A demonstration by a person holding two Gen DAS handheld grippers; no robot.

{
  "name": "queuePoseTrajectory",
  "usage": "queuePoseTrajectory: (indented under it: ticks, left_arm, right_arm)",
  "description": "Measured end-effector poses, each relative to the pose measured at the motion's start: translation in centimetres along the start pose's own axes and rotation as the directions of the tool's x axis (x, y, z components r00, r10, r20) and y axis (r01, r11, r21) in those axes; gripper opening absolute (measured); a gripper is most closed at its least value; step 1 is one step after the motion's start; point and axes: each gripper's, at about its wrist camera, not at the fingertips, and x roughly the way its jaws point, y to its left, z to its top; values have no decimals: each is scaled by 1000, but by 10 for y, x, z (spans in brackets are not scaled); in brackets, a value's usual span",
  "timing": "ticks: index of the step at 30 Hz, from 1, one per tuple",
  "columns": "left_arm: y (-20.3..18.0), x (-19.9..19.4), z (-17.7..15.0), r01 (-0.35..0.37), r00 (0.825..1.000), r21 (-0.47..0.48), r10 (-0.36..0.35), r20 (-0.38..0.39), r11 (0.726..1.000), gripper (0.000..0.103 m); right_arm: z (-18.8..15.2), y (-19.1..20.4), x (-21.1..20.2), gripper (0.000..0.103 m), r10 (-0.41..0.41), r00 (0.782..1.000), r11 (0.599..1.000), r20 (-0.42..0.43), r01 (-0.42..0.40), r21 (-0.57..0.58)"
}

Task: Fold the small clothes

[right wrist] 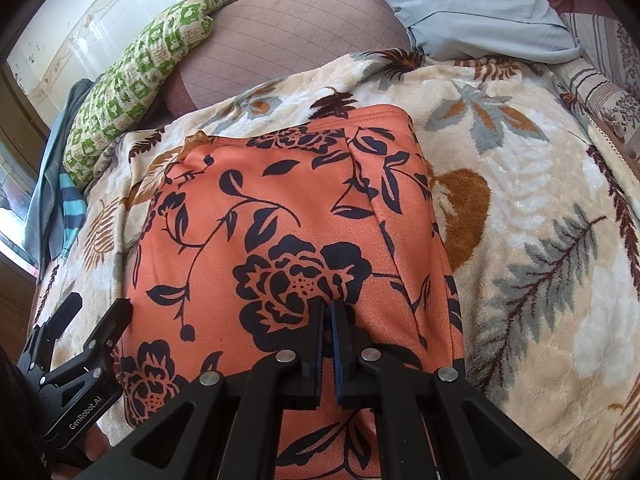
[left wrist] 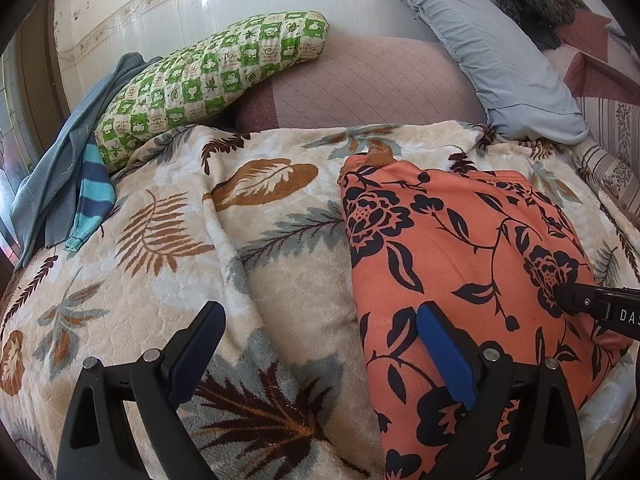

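An orange garment with dark flower print (left wrist: 460, 248) (right wrist: 280, 208) lies folded in a flat rectangle on a cream leaf-patterned blanket (left wrist: 160, 240) (right wrist: 540, 200). My left gripper (left wrist: 320, 316) (right wrist: 94, 310) is open and low over the garment's left edge: one blue-padded finger is above the orange cloth, the other above the blanket. My right gripper (right wrist: 328, 306) (left wrist: 568, 296) is shut, with its tips set down on a dark flower near the garment's near end. No pinched fold of cloth shows between its pads.
At the head of the bed lie a green checked pillow (left wrist: 208, 80), a pink quilted cushion (left wrist: 368, 80) and a pale blue pillow (left wrist: 488, 52). Blue and striped clothes (left wrist: 68, 192) are heaped at the blanket's left edge. A dark furry item (left wrist: 528, 0) sits far right.
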Motion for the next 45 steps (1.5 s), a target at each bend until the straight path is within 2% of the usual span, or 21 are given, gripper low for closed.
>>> queuePoseTrajectory:
  ticks: [5,10,13,17,19,22,27,33,39,45]
  left_arm:
    - [0,2,0,7,1000,-4,-7,-2,1000,96]
    - [-2,4,1,12,1000,-1,-12,-5,1000,96]
    - [-1,4,2,17,1000,3,-17,-5,1000,96]
    - [1,5,4,23,1000,-1,-23,-8,1000,96]
    - [4,3,5,14,1000,-5,-14,-2,1000,96]
    - [16,1,11,-3,1000,-38,3,9,999,96]
    - [43,-9,19,-51,997,-111,57,47,992,96]
    - [74,-21,26,-120,986,-182,139,95,976,96]
    - [94,-24,28,-135,982,-233,161,96,963,96]
    - [99,-24,28,-140,981,-243,167,95,960,96]
  right_arm:
    - [8,-2,-7,6,19,1000,999,-7,-19,27]
    - [40,9,-19,6,53,998,999,37,-53,12]
    - [62,19,-4,6,77,997,997,28,-77,11]
    - [78,29,34,6,106,993,994,-52,-105,27]
    - [77,29,55,6,85,992,996,-94,-84,22]
    - [75,26,55,6,101,992,995,-81,-99,26]
    - [70,34,35,6,117,993,993,-3,-117,-15]
    - [58,77,-3,6,192,977,973,87,-178,-148]
    - [42,109,-14,6,281,956,942,80,-259,-212]
    - [32,125,-13,6,278,958,930,75,-249,-271]
